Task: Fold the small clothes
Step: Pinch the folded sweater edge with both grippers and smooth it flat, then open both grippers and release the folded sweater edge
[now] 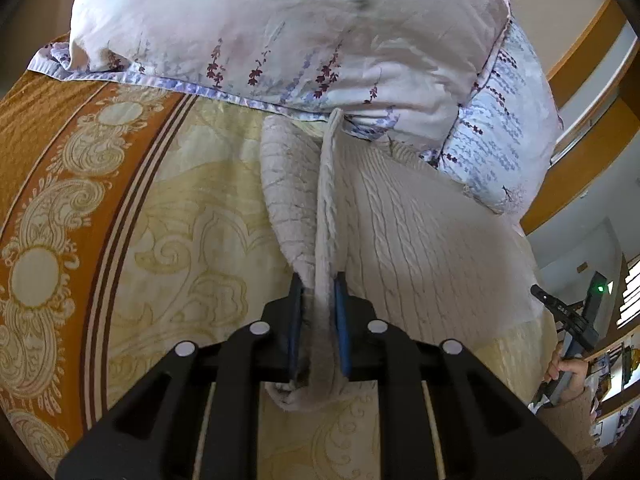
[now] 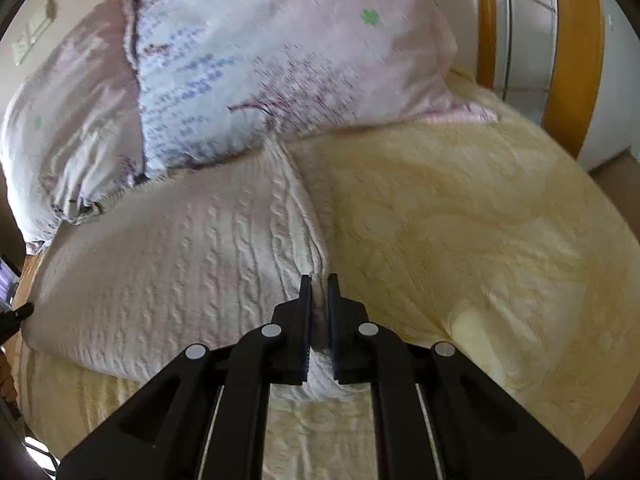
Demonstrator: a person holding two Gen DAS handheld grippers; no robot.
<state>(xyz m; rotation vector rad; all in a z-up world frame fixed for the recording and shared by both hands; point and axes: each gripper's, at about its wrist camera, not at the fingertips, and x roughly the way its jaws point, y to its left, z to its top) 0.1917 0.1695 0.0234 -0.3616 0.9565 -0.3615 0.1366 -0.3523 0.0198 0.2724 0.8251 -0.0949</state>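
From the left wrist, we see our left gripper clamped on a bunched edge of the knitted garment, which lies on the bedspread just below the pillows. The cloth rises between the blue pads as a narrow ridge — a pinch low on the hem, we judge, so that this side can be lifted and carried over for a fold. A looser flap of the same knit hangs to the left of the ridge. At the far right edge a hand holds the other tool.

From the right wrist, our right gripper is closed on the garment's opposite edge, the fabric pulled into a crease running up from the jaws. Gripping both sides at once keeps the knit taut and, we think, lets it fold evenly.

Counted: one garment, two grippers — both biting cloth — and two flowered pillows stacked at the head of the bed.
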